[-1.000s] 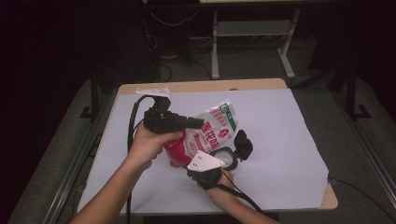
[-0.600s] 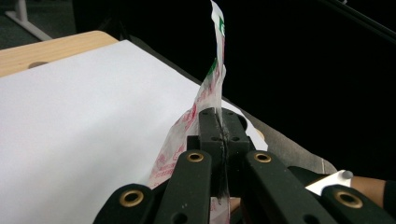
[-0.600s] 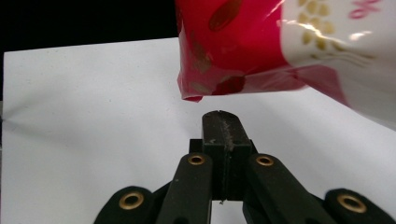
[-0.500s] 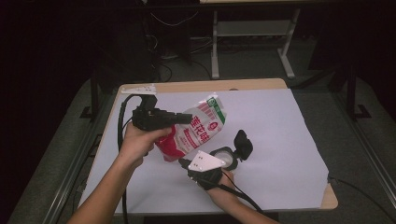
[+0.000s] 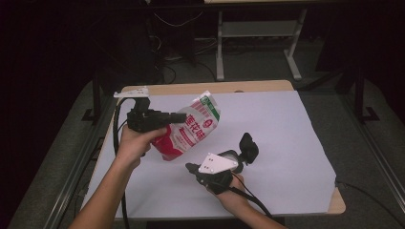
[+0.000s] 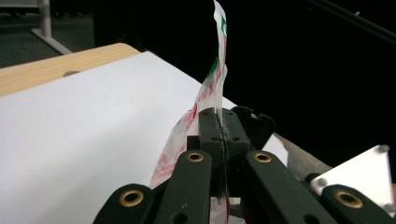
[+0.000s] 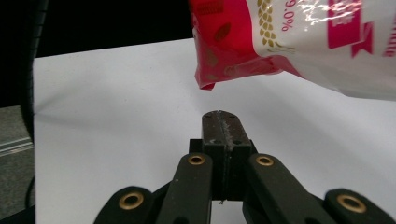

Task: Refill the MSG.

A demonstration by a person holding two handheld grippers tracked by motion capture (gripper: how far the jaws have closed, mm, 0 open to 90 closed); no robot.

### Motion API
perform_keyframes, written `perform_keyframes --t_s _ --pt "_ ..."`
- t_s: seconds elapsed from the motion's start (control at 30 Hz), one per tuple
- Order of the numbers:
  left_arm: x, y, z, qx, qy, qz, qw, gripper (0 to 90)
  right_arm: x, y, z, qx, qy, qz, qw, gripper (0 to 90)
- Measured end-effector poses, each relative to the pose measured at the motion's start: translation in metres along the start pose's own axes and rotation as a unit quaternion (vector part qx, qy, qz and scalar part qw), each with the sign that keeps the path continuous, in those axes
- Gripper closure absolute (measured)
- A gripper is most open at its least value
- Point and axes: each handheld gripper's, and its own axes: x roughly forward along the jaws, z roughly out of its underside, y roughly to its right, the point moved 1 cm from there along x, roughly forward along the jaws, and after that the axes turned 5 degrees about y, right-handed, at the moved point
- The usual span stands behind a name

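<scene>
The red and white bag (image 5: 187, 130) hung above the white sheet (image 5: 286, 143), pinched at its edge by the left gripper (image 5: 180, 116). Lifting seemed done; placing was probably left. The right gripper (image 5: 248, 143), jaws closed and empty, rested just beside. The table's right half offered free room.

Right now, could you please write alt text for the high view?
The left tongs hold a red-and-white pouch lifted above a white-covered table. The right tongs rest low on the table, empty, just right of the pouch.
</scene>
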Motion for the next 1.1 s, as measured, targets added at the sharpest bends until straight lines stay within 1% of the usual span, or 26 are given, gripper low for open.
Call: perform_keyframes --t_s 0.1,0.23,0.3,0.33,0.37,0.4,0.43,0.47,0.5,0.53,0.57,0.6,0.63,0.67,0.7,0.77,0.8,0.83,0.87,0.9,0.93,0.97,1.0,1.03,1.07,1.1 --pt "-0.001 -0.003 0.001 0.002 0.003 -0.002 1.0 90.0 -0.004 0.001 0.0 -0.002 -0.005 -0.005 1.0 90.0" --pt "-0.004 -0.009 0.003 0.004 0.012 -0.003 0.9999 90.0 -0.011 0.005 0.0 0.0 -0.007 -0.018 0.9998 90.0" --pt "-0.006 -0.011 0.004 0.008 0.013 -0.006 0.9999 90.0 -0.015 0.006 0.0 0.002 -0.009 -0.03 0.9995 90.0" --pt "-0.007 -0.014 0.006 0.01 0.013 -0.01 0.9998 90.0 -0.019 0.008 0.001 0.0 -0.018 -0.037 0.9991 90.0" --pt "-0.007 -0.014 0.006 0.01 0.013 -0.01 0.9998 90.0 -0.019 0.008 0.001 0.0 -0.018 -0.037 0.9991 90.0" --pt "-0.009 -0.016 0.007 0.014 0.015 -0.014 0.9997 90.0 -0.025 0.01 0.002 0.002 -0.018 -0.047 0.9987 90.0" --pt "-0.009 -0.016 0.007 0.014 0.015 -0.014 0.9997 90.0 -0.025 0.01 0.002 0.002 -0.018 -0.047 0.9987 90.0" --pt "-0.011 -0.018 0.008 0.015 0.017 -0.017 0.9996 90.0 -0.031 0.014 0.003 0.002 -0.02 -0.051 0.9985 89.9" --pt "-0.011 -0.018 0.008 0.015 0.017 -0.017 0.9996 90.0 -0.031 0.014 0.003 0.002 -0.02 -0.051 0.9985 89.9" --pt "-0.013 -0.021 0.009 0.015 0.017 -0.02 0.9995 90.0 -0.038 0.018 0.003 0.008 -0.018 -0.057 0.9982 90.0" --pt "-0.013 -0.021 0.009 0.015 0.017 -0.02 0.9995 90.0 -0.038 0.018 0.003 0.008 -0.018 -0.057 0.9982 90.0" --pt "-0.013 -0.022 0.009 0.016 0.017 -0.021 0.9995 90.0 -0.041 0.02 0.004 0.012 -0.016 -0.065 0.9977 90.0" --pt "-0.014 -0.023 0.01 0.017 0.017 -0.024 0.9994 90.0 -0.045 0.022 0.005 0.013 -0.016 -0.069 0.9974 90.0" --pt "-0.015 -0.025 0.011 0.015 0.017 -0.026 0.9994 90.0 -0.054 0.026 0.008 0.012 -0.015 -0.071 0.9973 90.0" --pt "-0.015 -0.025 0.011 0.015 0.017 -0.026 0.9994 90.0 -0.054 0.026 0.008 0.012 -0.015 -0.071 0.9973 90.0" --pt "-0.016 -0.026 0.012 0.015 0.018 -0.029 0.9993 90.0 -0.065 0.03 0.011 0.013 -0.013 -0.067 0.9976 90.0" --pt "-0.016 -0.027 0.013 0.017 0.02 -0.032 0.9992 90.0 -0.075 0.036 0.014 0.017 -0.009 -0.064 0.9978 90.0" --pt "-0.016 -0.027 0.013 0.017 0.02 -0.032 0.9992 90.0 -0.075 0.036 0.014 0.017 -0.009 -0.064 0.9978 90.0" --pt "-0.017 -0.029 0.014 0.016 0.021 -0.034 0.9991 90.0 -0.085 0.04 0.017 0.016 -0.011 -0.057 0.9982 90.0" --pt "-0.017 -0.029 0.014 0.016 0.021 -0.034 0.9991 90.0 -0.085 0.04 0.017 0.016 -0.011 -0.057 0.9982 90.0" --pt "-0.017 -0.03 0.014 0.016 0.022 -0.032 0.9991 90.0 -0.094 0.045 0.02 0.019 -0.008 -0.056 0.9982 90.0" --pt "-0.017 -0.03 0.014 0.016 0.022 -0.032 0.9991 90.0 -0.094 0.045 0.02 0.019 -0.008 -0.056 0.9982 90.0" --pt "-0.017 -0.03 0.014 0.016 0.023 -0.032 0.9991 90.0 -0.104 0.047 0.022 0.021 -0.006 -0.057 0.9982 90.0" --pt "-0.017 -0.03 0.014 0.016 0.023 -0.032 0.9991 90.0 -0.104 0.047 0.022 0.021 -0.006 -0.057 0.9982 90.0" --pt "-0.017 -0.03 0.014 0.017 0.023 -0.032 0.9991 90.0 -0.113 0.05 0.026 0.024 -0.005 -0.054 0.9982 90.0" --pt "-0.017 -0.03 0.014 0.017 0.023 -0.032 0.9991 90.0 -0.113 0.05 0.026 0.024 -0.005 -0.054 0.9982 90.0"
